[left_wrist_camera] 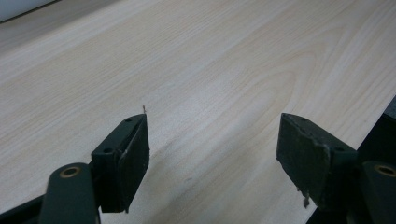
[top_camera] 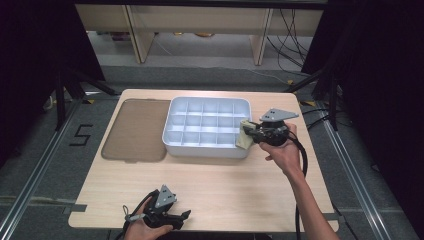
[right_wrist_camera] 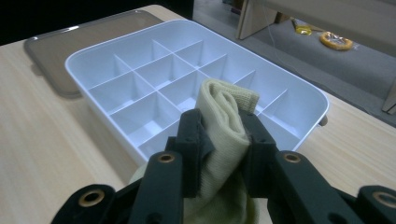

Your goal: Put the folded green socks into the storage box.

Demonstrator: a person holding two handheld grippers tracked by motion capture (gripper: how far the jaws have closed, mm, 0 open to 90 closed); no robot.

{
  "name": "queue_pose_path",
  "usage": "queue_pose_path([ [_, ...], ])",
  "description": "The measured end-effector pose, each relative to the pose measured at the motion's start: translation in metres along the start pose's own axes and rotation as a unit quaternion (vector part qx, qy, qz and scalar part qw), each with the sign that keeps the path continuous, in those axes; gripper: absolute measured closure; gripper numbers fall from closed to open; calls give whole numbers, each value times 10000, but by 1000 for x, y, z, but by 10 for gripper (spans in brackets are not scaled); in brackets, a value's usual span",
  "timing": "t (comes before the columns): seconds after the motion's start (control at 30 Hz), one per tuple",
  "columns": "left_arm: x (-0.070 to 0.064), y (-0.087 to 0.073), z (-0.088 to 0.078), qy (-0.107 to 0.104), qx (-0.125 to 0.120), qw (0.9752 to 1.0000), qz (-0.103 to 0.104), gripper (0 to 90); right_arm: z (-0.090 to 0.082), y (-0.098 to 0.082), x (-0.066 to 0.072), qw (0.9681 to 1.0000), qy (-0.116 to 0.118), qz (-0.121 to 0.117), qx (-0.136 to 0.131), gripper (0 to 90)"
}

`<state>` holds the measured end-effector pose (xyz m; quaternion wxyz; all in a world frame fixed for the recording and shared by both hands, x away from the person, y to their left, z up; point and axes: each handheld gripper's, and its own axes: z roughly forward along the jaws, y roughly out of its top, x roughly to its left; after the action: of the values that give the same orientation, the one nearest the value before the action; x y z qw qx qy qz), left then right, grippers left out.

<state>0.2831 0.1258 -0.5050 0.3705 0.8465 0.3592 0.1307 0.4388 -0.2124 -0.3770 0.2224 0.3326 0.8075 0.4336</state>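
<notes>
Right gripper (top_camera: 251,132) held in the person's right hand (top_camera: 285,152) at the right end of the white divided tray (top_camera: 172,140), above the tray's near right corner. Its fingers (right_wrist_camera: 194,140) pinch a folded pale yellow-green cloth (right_wrist_camera: 224,126); the pads press on both sides of the bundle, and the rolled top edge of the cloth stands up past the fingertips. In the high view the cloth (top_camera: 245,135) sits at the tray's right wall, overlapping the rim there; whether it touches the rim cannot be told. In the right gripper view the cloth's loose lower part hangs down between the gripper's arms toward the camera. The tray is a grid of open compartments, three rows deep; none of those in sight holds anything. Tray lies on the light wooden counter (top_camera: 225,185), a little back of centre. Just beside its left side lies a flat brownish translucent lid (top_camera: 134,130), touching or nearly touching the tray's left edge. Left gripper (top_camera: 184,216) rests low at the near edge of the counter in the person's left hand (top_camera: 145,230), well apart from tray and cloth. Its fingers (left_wrist_camera: 126,158) stand spread wide, bare wood grain between them, nothing pinched.
</notes>
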Motion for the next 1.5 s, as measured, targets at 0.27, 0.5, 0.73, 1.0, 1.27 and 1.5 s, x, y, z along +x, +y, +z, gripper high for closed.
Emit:
queue_pose_path([
  [0.27, -1, 0, -1, -16, -39, 10000, -74, 253, 25, 5, -7, 9994, -261, -4, 224, 728],
  [0.5, 0, 0, 0, -1, -17, 10000, -18, 253, 36, 5, -14, 9983, -489, -56, 297, 728],
  [0.73, 2, 0, -2, -33, 97, 9999, 56, 253, 50, 1, -21, 9961, -657, -151, 570, 727],
  [1.0, 0, 0, -1, -44, 49, 10000, 24, 253, 61, -3, -18, 9940, -724, -203, 791, 727],
  [1.27, 1, 0, -1, -39, 62, 10000, 35, 253, 71, -8, -12, 9920, -757, -336, 955, 726],
  [1.5, 1, -1, -1, -38, 60, 10000, 22, 253, 75, -12, -8, 9906, -728, -446, 1072, 724],
])
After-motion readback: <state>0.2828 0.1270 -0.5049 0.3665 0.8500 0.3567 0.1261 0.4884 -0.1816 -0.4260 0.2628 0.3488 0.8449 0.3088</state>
